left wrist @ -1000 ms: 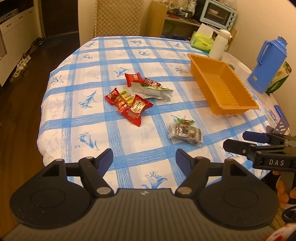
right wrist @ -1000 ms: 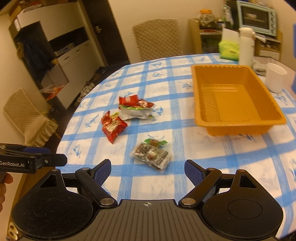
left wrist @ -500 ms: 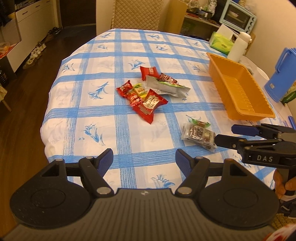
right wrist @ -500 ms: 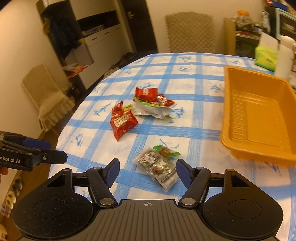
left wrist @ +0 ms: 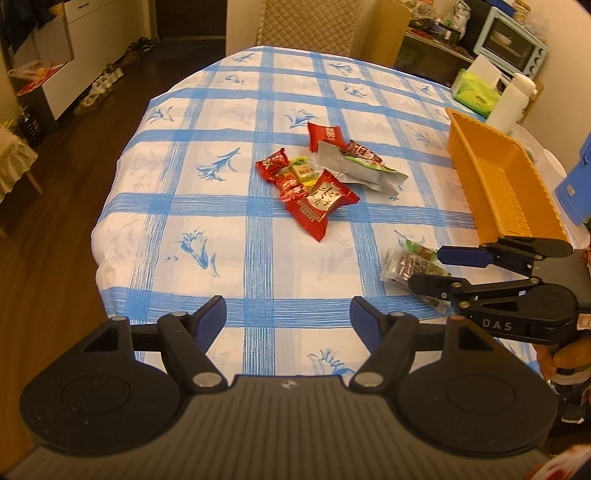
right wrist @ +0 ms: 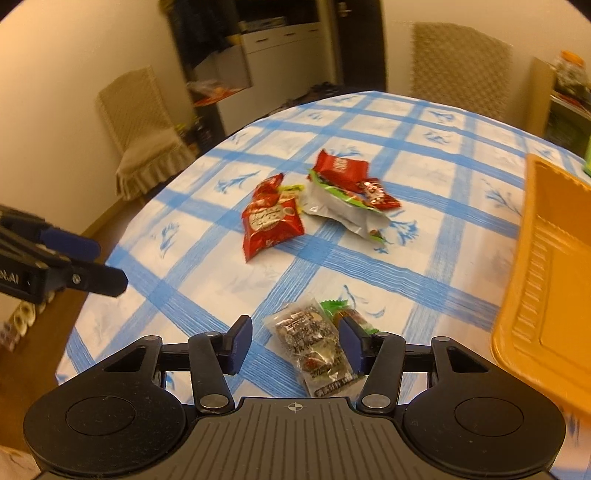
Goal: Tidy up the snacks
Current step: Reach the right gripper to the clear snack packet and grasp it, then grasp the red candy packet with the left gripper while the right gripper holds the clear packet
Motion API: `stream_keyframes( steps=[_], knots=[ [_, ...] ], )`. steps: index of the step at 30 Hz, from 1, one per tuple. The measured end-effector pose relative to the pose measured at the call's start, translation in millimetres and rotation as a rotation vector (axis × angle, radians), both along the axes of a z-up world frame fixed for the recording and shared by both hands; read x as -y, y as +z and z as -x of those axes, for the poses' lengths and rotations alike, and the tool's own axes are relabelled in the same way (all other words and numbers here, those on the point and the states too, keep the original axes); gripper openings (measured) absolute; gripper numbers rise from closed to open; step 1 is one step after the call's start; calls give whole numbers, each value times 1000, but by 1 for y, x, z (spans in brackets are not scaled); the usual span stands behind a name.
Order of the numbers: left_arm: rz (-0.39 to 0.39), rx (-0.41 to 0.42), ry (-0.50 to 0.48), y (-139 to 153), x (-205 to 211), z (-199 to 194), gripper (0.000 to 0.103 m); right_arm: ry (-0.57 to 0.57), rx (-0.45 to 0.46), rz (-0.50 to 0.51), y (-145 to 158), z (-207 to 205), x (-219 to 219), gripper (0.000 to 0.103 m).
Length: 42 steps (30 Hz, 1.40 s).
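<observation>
A clear packet of dark snacks [right wrist: 314, 347] lies near the table's front edge, with a small green-wrapped candy [right wrist: 340, 310] beside it. My right gripper [right wrist: 295, 339] is open, its fingers on either side of that packet; it also shows in the left wrist view [left wrist: 428, 267], over the packet [left wrist: 397, 264]. Red snack packets [left wrist: 314, 195] and a silver-green bag [left wrist: 362, 170] lie mid-table. The orange tray [left wrist: 517, 206] stands at the right. My left gripper [left wrist: 288, 314] is open and empty over the near table edge.
A blue thermos [left wrist: 580, 184], a white bottle [left wrist: 511, 98] and a green tissue pack [left wrist: 476, 92] stand beyond the tray. A toaster oven [left wrist: 509, 37] sits on a shelf behind. Chairs stand at the far end [left wrist: 310, 22] and at the left [right wrist: 144, 122].
My right gripper has moved forward and down until its open fingers straddle the clear snack packet. My left gripper has drifted left and stayed open.
</observation>
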<state>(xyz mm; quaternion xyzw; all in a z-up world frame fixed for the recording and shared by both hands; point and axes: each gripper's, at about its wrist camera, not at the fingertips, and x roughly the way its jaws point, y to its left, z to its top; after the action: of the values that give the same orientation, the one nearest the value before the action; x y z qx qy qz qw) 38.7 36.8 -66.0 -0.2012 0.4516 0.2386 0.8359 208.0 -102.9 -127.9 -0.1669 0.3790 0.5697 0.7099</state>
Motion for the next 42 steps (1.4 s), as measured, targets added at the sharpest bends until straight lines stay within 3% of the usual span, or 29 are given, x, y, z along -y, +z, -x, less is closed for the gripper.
stream_keyframes(
  steps=[12, 22, 31, 42],
  knots=[
    [-8, -7, 36, -1, -2, 1, 72, 144, 79, 65, -18, -4, -15, 51],
    [-11, -10, 3, -5, -3, -8, 72, 126, 116, 79, -26, 0, -15, 40],
    [-38, -7, -69, -12, -8, -23, 66, 15, 40, 37, -11, -3, -7, 38],
    [-90, 25, -241, -23, -16, -61, 49, -153, -23, -29, 25, -20, 6, 38]
  ],
)
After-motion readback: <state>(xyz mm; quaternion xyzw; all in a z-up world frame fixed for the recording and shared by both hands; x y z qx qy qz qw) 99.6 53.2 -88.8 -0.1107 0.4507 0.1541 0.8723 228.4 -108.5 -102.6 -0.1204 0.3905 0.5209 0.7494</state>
